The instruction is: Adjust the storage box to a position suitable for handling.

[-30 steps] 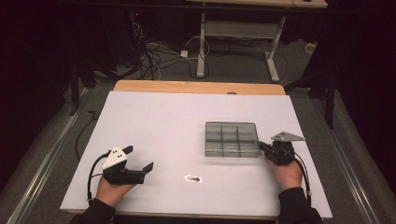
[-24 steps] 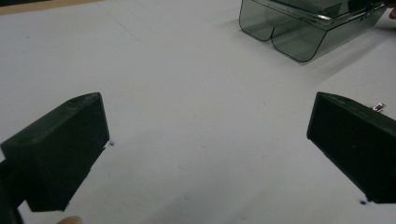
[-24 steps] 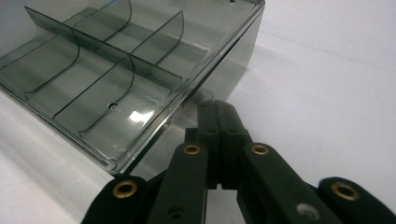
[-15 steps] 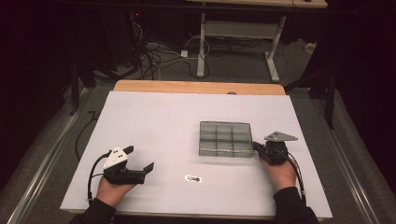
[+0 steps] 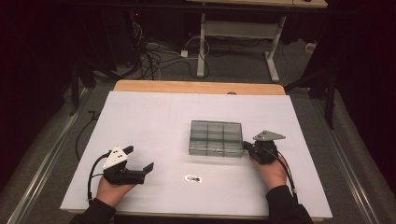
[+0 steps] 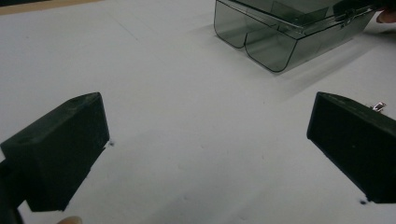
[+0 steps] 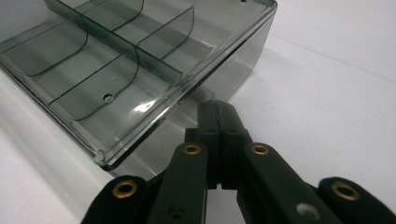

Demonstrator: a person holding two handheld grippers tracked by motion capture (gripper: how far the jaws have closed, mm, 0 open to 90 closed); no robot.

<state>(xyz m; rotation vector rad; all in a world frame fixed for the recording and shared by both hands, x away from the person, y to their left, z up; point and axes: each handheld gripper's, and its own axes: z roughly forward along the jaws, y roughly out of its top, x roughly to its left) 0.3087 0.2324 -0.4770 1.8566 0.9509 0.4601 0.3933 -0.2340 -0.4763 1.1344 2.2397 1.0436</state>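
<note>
Smoky clear compartment box [image 5: 215, 138] sits mid-right on the white bench [image 5: 149, 116]. Right tool [image 5: 248, 148], jaws pressed together with nothing between them, tips touching the box's right side wall near the lid seam. Left tool [image 5: 140, 158] rests near the front-left, jaws wide, holding nothing. Small metal clip [image 5: 193, 178] lies between the hands.

From my high view the white table sheet [image 5: 154, 121] is evenly lit from above, while the room around it falls to near black. My gripper views are softer: the near black jaws blur, and glare streaks the smoky plastic box [image 7: 140, 70], which casts faint shadows.
</note>
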